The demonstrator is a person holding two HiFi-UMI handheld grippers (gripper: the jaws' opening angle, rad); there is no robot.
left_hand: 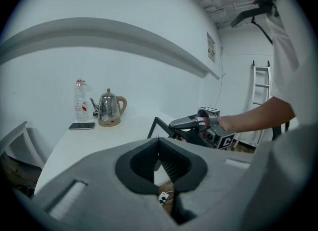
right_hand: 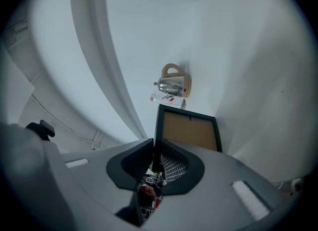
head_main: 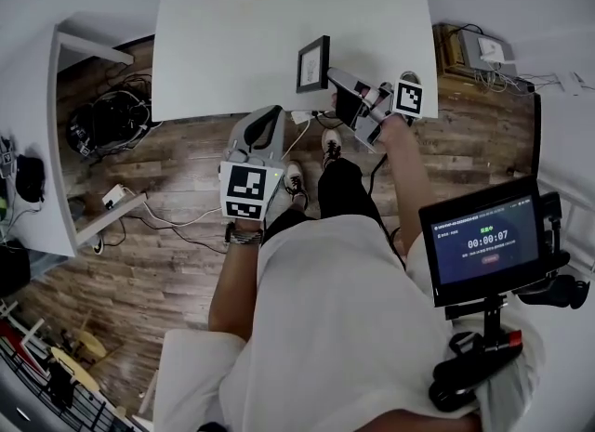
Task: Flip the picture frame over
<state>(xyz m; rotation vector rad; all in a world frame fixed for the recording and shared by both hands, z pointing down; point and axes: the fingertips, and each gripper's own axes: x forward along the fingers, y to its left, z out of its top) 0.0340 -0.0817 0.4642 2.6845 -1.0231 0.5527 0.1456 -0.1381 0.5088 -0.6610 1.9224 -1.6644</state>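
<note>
A black picture frame [head_main: 313, 64] stands on edge near the front of the white table [head_main: 232, 40]. In the right gripper view its brown back [right_hand: 191, 130] faces the camera. My right gripper [head_main: 333, 80] comes in from the right, and its jaws [right_hand: 155, 151] are shut on the frame's black side edge. The left gripper view shows that same grip, right gripper [left_hand: 177, 124] on frame [left_hand: 156, 127]. My left gripper [head_main: 269, 112] hovers at the table's front edge, left of the frame and apart from it. Its jaws [left_hand: 159, 144] are shut with nothing between them.
A steel kettle [left_hand: 109, 108], a water bottle [left_hand: 79, 101] and a dark phone [left_hand: 82, 125] sit at the table's far end. Cables and a power strip [head_main: 119, 196] lie on the wood floor. A monitor [head_main: 485, 240] stands at the right, and a ladder [left_hand: 261, 106] leans on the wall.
</note>
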